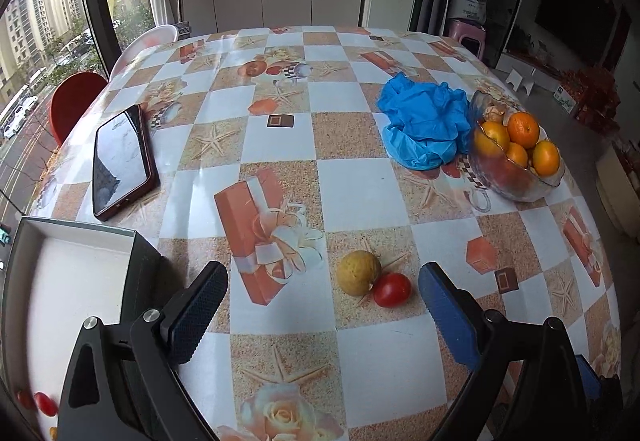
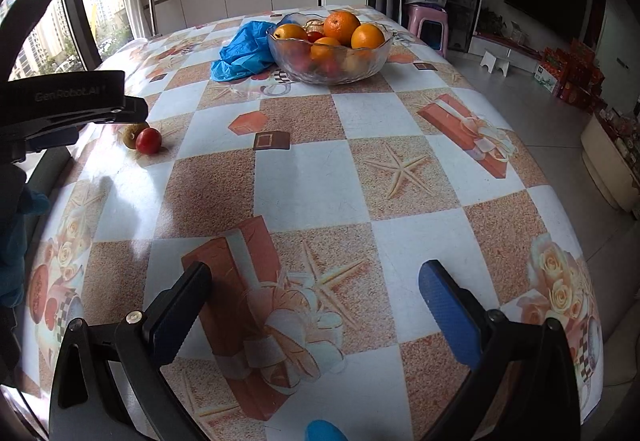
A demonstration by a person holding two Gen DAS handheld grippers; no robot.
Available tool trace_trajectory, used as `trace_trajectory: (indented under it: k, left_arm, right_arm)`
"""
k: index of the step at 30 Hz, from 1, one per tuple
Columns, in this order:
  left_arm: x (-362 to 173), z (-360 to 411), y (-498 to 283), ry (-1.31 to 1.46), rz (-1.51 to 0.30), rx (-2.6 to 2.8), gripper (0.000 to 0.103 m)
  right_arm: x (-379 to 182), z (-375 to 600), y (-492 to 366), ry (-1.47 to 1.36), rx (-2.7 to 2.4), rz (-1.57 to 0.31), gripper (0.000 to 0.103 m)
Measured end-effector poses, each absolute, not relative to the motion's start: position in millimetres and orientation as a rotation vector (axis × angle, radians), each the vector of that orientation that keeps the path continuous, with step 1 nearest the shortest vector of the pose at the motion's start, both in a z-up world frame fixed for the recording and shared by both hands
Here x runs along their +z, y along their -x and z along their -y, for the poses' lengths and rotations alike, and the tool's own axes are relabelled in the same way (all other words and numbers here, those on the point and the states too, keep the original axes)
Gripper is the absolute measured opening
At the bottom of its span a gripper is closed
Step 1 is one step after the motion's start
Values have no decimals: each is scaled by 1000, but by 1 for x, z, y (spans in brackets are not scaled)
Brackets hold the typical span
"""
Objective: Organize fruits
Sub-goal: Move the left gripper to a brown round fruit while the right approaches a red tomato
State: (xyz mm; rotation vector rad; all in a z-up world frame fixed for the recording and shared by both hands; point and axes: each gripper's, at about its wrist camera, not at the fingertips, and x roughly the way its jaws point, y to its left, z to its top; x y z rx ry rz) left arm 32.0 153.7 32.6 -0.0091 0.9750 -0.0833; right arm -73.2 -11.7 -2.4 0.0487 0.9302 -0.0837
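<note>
Left wrist view. Left gripper [image 1: 322, 305] spread wide above the table [image 1: 360, 185], nothing between its fingers [image 1: 200, 305]. Landmark: a glass bowl [image 1: 516, 177] at the right edge of the checked tablecloth. Piled in the bowl, several oranges [image 1: 524, 129], glossy, deep orange, rounded; darker reddish fruit seen dimly through the glass below them. Touching the bowl's left side, a crumpled blue plastic bag [image 1: 424, 125]. Well apart from the bowl, toward the camera and to its left, two loose fruits touching each other: a dull yellow, rough-skinned round fruit [image 1: 357, 272] and a smaller, smooth, shiny red tomato [image 1: 392, 289] on its right. Both lying on the cloth, between and just ahead of the spread fingertips. Far left of the bowl, a dark phone [image 1: 122, 161] lying flat, screen up. Nearer the camera than the phone, a white-lined open box [image 1: 76, 265] with small red fruits [image 1: 44, 403] in its near corner.

Right wrist view. Right gripper [image 2: 316, 301] also spread wide, empty, over bare cloth. Bowl [image 2: 360, 61] at the far end, scalloped rim, oranges [image 2: 342, 27] heaped above it, the blue bag [image 2: 244, 49] against its left side. Well left of the bowl and nearer, the tomato [image 2: 149, 141] with the yellowish fruit [image 2: 132, 133] behind it, partly hidden under the other gripper's black body [image 2: 64, 101].
</note>
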Motion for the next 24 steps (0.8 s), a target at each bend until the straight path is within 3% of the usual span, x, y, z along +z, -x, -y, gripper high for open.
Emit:
trace_trajectory:
  k: [5,7,9,10,12,24]
  left_arm:
    - [27,-133,-36,-55,-962,-105,97]
    - [23,-125,-39,-82,-970,-105,82]
    - [13,-122,-45,-90,-1017,-103,61]
    - [10,-123,-46,-70,-1026,-105,59]
    - [12,-125,-44,-44,-1003,-105,44]
    - [11,-136,20,-31,-960,-154,43]
  right_arm:
    - [-2,12,74,-48,-84,-930,103]
    - [-2,12,74,-49,-84,-930,103]
    - [-2,12,74,-49,-84,-930,103]
    - [-2,12,74,-49,-84,-930,103]
    - [-2,12,74,-49,-84,-930,103]
    - [-2,12,74,-49,-84,-930,103]
